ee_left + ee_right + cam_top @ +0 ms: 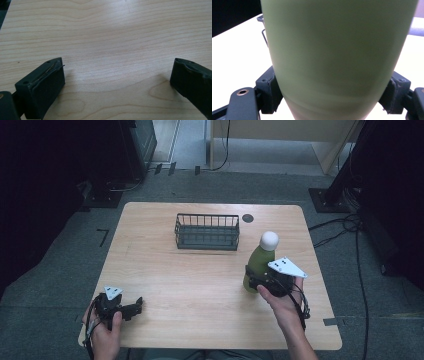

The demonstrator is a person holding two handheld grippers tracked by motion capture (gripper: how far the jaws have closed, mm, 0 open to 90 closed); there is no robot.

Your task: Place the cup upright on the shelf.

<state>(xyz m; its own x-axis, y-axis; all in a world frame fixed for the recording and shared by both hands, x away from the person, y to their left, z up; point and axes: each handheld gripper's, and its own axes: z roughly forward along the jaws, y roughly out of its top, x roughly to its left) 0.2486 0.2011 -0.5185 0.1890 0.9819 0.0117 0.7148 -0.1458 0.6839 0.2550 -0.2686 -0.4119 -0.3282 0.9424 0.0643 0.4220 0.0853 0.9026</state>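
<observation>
A green bottle with a white rounded cap stands at the table's right side, leaning slightly. My right gripper is shut on its lower body. In the right gripper view the green bottle sits between the jaws of the right gripper, which press against both of its sides. I cannot tell if its base touches the table. My left gripper rests near the front left corner, held by a hand. In the left gripper view the left gripper is open wide over bare wood.
A dark wire basket stands empty at the back middle of the wooden table. A small dark round disc lies behind it to the right. Cables run across the floor right of the table.
</observation>
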